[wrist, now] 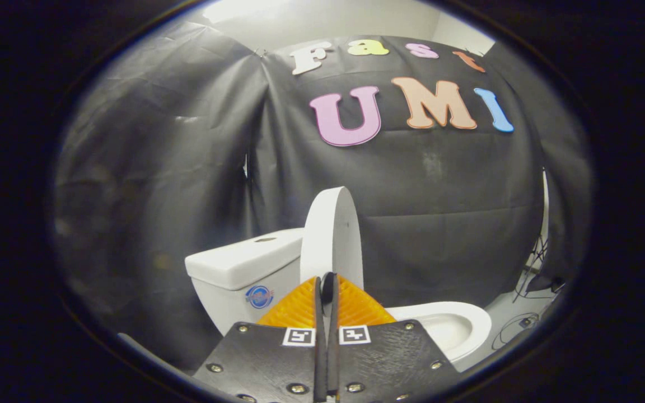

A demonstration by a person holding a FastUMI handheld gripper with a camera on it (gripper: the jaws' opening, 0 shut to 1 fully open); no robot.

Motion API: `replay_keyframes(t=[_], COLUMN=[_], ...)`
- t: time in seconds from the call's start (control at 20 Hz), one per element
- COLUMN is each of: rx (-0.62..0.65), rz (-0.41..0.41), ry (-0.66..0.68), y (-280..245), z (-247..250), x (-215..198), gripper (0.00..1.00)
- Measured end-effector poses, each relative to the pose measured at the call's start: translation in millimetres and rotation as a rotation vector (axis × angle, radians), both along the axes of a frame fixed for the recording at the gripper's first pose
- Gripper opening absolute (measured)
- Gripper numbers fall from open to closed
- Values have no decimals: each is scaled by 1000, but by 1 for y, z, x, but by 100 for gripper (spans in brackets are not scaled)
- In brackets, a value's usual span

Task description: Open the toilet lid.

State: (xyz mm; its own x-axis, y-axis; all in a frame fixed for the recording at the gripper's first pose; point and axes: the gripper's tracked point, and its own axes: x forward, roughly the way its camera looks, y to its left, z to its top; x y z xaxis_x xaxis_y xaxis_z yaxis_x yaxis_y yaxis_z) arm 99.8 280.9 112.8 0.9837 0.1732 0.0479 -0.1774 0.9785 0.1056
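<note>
Toilet lid (332, 235) stood raised, near upright, just beyond the claw (327, 282) tips, beside the tank (241, 263) | Claw fingers were drawn together, narrow slit between, gripping nothing | Bowl (457, 327) lay open, contents not discernible | Round sticker (259, 296) on tank front, writing illegible | Cables (524, 322) lay on floor beyond bowl

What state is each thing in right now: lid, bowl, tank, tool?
Toilet lid: raised, upright, standing edge-on beside the tank.
Toilet bowl: uncovered, rim exposed.
Tank: its cover on.
Tool: fingers close together, just in front of the lid's lower edge; grip on it unclear.
</note>
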Motion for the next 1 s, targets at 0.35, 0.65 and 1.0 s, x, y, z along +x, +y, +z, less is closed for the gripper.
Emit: replay_keyframes(t=[0.35,0.65,1.0], rx=[40,60,77], rz=[54,91,102], ry=[-6,-2,-7], y=[20,32,32], z=[-2,-5,2], x=[0,0,-10], gripper=[2,2,7])
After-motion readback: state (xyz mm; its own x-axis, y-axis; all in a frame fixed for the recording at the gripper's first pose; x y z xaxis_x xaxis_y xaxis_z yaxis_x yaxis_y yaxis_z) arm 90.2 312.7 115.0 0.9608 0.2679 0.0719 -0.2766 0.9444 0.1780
